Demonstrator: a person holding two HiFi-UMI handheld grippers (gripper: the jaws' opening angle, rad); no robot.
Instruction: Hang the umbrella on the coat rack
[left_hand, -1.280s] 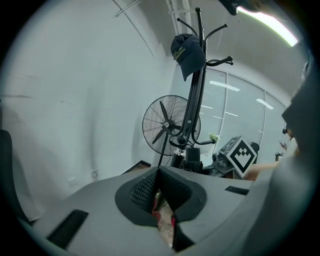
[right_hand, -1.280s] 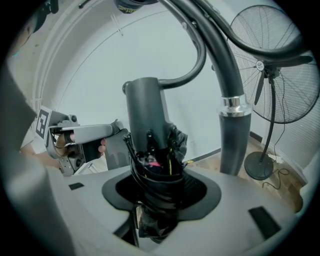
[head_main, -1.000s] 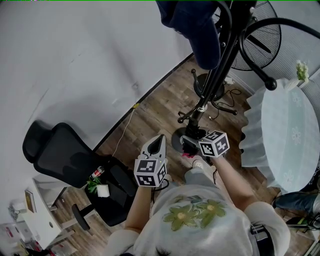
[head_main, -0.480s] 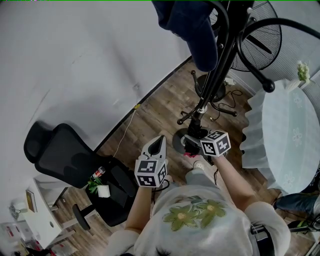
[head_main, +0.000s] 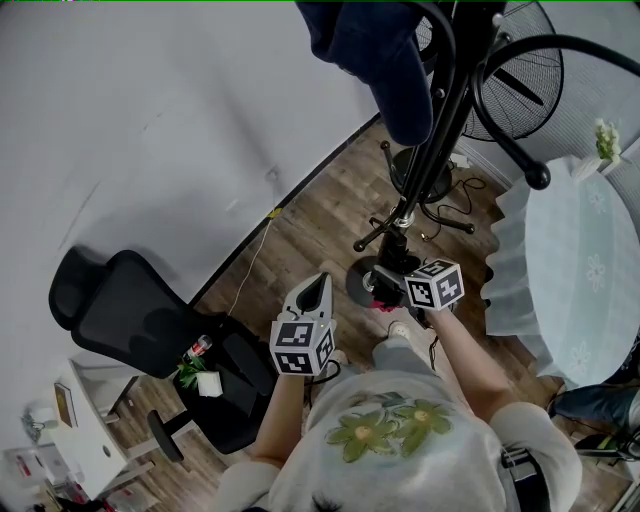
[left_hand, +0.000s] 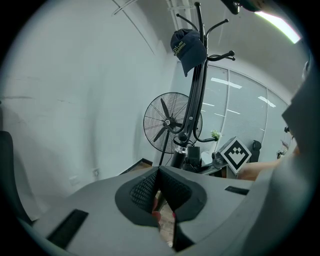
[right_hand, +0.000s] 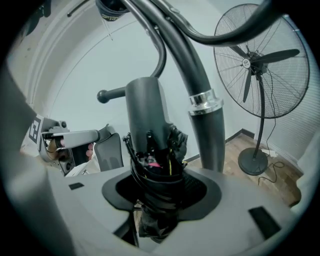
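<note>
My right gripper is shut on a folded black umbrella, whose grey handle sticks up past the jaws. It stands just left of the black coat rack pole. In the head view the right gripper sits low by the coat rack, near its base. A navy cap hangs from an upper hook. My left gripper floats apart to the left, its jaws shut with nothing in them. From the left gripper view the coat rack with the cap rises ahead.
A standing fan is behind the rack, its cord on the wood floor. A round table with a white cloth stands at the right. A black office chair is at the left by the white wall.
The right gripper with the umbrella has edged slightly toward the rack pole. The left gripper has stayed where it was.
</note>
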